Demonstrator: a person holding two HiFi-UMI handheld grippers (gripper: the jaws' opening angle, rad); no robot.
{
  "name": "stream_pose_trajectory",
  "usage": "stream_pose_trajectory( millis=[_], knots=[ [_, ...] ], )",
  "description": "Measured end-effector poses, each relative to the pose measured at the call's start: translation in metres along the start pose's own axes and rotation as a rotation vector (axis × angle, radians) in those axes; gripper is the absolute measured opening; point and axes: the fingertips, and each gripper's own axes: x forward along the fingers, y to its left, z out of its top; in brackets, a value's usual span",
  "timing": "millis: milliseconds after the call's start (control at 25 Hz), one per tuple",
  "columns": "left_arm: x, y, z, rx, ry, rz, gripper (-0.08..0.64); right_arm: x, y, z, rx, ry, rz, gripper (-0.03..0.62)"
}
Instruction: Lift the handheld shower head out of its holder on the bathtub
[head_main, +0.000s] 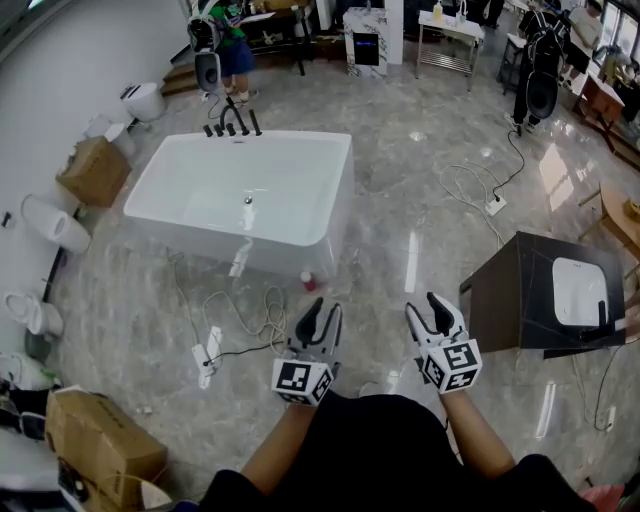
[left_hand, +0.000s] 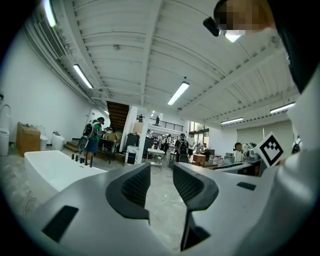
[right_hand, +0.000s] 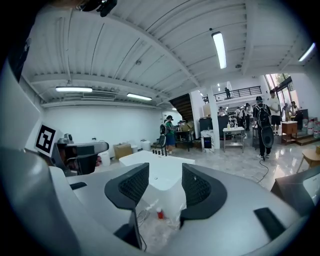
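bathtub (head_main: 240, 190) ahead, cabinet (head_main: 545, 290) right, box (head_main: 95, 170) left

A glossy grey marble-look floor (head_main: 420, 200) spreads across the room, with loose cables (head_main: 470, 185) trailing over it. Along the white wall (head_main: 60, 70) at left stand toilets (head_main: 52, 226) and cardboard boxes (head_main: 95, 170), and a dark cabinet (head_main: 520, 295) sits near right. Tube lights (left_hand: 178, 93) hang from the white ribbed ceiling (left_hand: 150, 45).

The left gripper (head_main: 326, 306) and the right gripper (head_main: 423, 304) are held out in front, side by side and apart. Fingers (left_hand: 135, 186) of both are parted; nothing is gripped.
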Motion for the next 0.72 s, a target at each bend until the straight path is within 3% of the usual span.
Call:
stream_pose_trajectory(
  millis=[200,720],
  knots=[
    [0.006,-0.008,-0.005,-0.010,0.013,-0.021,0.156,-0.008,-0.014,-0.001,0.014,-0.007,-0.013,0.179],
    [0.005,-0.023,-0.032,-0.017,0.106,-0.041,0.158,-0.025,-0.013,-0.030,0.069,0.024,0.052,0.178]
  ],
)
